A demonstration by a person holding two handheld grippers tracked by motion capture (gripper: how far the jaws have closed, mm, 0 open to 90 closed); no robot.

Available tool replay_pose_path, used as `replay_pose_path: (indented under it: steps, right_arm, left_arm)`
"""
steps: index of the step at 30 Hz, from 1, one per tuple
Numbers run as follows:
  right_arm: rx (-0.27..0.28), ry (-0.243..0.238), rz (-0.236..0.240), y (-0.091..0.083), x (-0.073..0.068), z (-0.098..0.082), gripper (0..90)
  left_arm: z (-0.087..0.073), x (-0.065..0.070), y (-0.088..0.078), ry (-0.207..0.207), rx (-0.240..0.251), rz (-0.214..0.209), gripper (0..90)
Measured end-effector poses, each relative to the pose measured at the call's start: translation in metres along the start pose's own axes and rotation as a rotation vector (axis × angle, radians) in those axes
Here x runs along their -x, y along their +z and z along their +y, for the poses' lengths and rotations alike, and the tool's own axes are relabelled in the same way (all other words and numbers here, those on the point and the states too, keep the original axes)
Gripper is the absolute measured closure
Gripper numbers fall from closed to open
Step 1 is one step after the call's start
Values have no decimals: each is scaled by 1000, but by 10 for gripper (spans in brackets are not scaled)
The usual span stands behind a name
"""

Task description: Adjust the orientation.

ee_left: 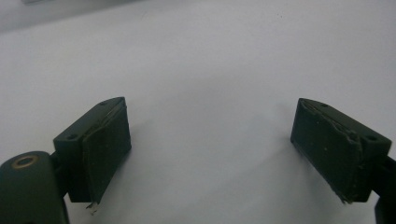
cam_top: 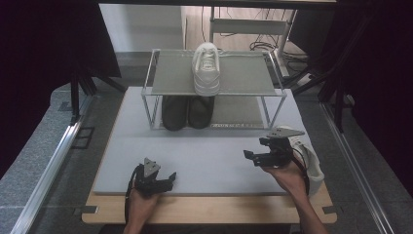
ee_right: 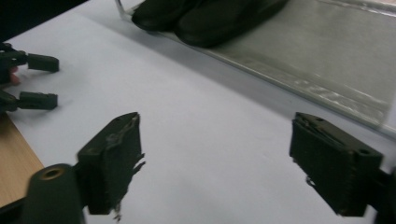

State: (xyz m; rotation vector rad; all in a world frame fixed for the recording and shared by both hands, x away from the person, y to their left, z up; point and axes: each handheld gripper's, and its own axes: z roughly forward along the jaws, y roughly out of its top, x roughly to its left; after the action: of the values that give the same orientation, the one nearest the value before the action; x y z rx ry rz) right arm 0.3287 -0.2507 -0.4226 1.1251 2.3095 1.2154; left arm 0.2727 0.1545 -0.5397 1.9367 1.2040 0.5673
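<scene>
Worktop [cam_top: 204,156] w/ white mat, two-tier shoe rack [cam_top: 214,73] at the far end: one white sneaker [cam_top: 206,68] on the top shelf, black pair [cam_top: 187,112] below. Its mate, the second white sneaker [cam_top: 308,156], lies at the mat's right edge, just behind the right hand-held gripper [cam_top: 251,156] — jaws wide, nothing btwn them, pointing left away from the shoe. Left hand-held gripper [cam_top: 170,179] rests open & empty near the front edge. Prob. the reach step: next, turn the right one to the shoe, straddle its side, close, lift to the top shelf.
</scene>
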Motion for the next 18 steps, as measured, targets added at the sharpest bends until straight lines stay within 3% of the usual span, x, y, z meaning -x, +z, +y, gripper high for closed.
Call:
replay_pose_path:
  steps: [8,18]
  right_arm:
    - [-13,21,-57,-20,10,-7,277]
    - [-6,65,-150,-50,32,-17,337]
  left_arm:
    - [0,0,0,4,-1,0,118]
    - [0,0,0,1,-3,0,118]
